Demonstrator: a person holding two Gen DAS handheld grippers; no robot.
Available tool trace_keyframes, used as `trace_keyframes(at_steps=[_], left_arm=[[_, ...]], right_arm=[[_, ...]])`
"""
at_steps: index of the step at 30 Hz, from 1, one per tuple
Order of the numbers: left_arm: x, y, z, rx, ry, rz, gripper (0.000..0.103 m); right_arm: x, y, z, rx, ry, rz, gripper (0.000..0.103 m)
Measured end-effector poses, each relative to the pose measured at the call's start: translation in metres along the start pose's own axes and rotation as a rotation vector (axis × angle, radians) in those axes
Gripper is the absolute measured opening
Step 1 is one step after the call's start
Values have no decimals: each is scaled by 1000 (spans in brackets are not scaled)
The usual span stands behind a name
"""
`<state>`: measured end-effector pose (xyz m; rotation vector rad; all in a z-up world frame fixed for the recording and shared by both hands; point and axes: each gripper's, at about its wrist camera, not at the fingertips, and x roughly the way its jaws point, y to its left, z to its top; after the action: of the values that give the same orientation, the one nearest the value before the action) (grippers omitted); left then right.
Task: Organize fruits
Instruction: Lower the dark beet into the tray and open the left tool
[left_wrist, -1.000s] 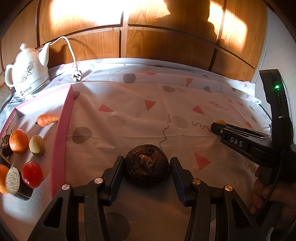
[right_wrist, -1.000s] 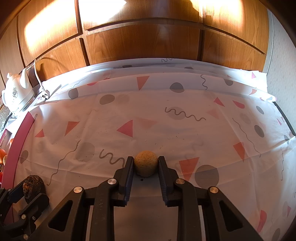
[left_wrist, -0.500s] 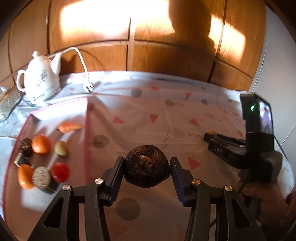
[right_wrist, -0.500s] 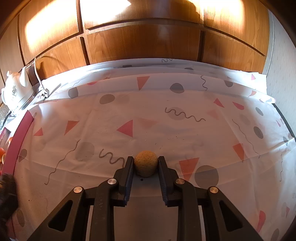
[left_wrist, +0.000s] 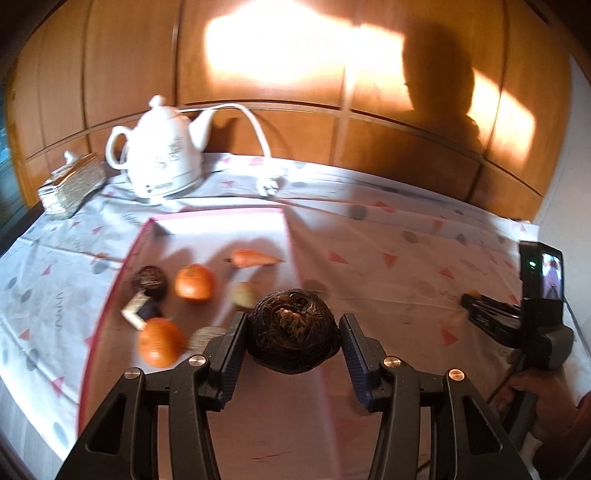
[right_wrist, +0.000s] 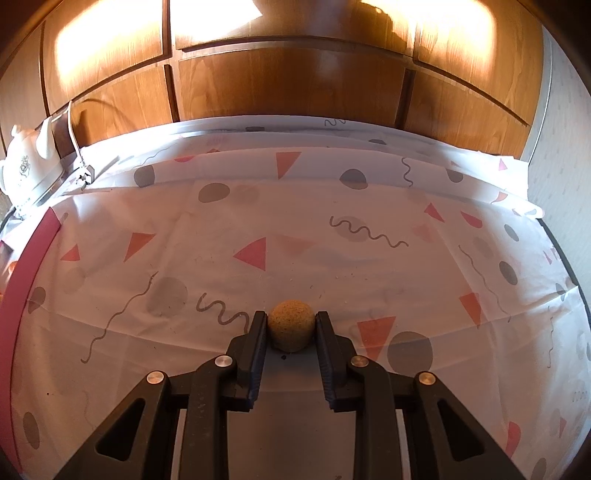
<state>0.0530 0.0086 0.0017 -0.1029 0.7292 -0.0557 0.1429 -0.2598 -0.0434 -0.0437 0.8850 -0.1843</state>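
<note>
My left gripper (left_wrist: 291, 325) is shut on a dark, hairy round fruit (left_wrist: 291, 330) and holds it in the air over the right rim of the pink-edged tray (left_wrist: 110, 295). In the tray lie two oranges (left_wrist: 194, 281), a carrot (left_wrist: 253, 257), a small pale fruit (left_wrist: 243, 293), another dark fruit (left_wrist: 149, 281) and a cut piece. My right gripper (right_wrist: 291, 325) is shut on a small tan ball-like fruit (right_wrist: 291, 330) that rests on the patterned cloth (right_wrist: 295, 229). In the left wrist view the right gripper (left_wrist: 469, 297) sits at the far right, held by a hand (left_wrist: 535, 395).
A white kettle (left_wrist: 162, 151) with its cord and plug (left_wrist: 267, 186) stands behind the tray, with a glass jar (left_wrist: 70, 184) to its left. Wooden panelling (right_wrist: 288, 85) closes off the back of the table. The tray's pink rim (right_wrist: 26, 266) shows at the left edge of the right wrist view.
The left gripper has lifted the dark fruit off the cloth and carried it left toward the tray, which now lies below it. The right gripper and its tan fruit have stayed put.
</note>
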Motion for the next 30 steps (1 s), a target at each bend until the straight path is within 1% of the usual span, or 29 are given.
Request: trace_keyframes(at_steps=[9, 13, 19, 30], left_arm=[[0, 50, -13, -52, 3, 106, 50], [9, 70, -18, -97, 34, 151, 51], [18, 75, -23, -108, 59, 162, 51], [5, 68, -19, -111, 21, 155, 51]], right_arm=[[0, 3, 1, -19, 3, -20, 26], [-1, 4, 1, -22, 3, -24, 26], [-1, 5, 1, -25, 4, -26, 26], [-1, 5, 2, -25, 3, -26, 26]])
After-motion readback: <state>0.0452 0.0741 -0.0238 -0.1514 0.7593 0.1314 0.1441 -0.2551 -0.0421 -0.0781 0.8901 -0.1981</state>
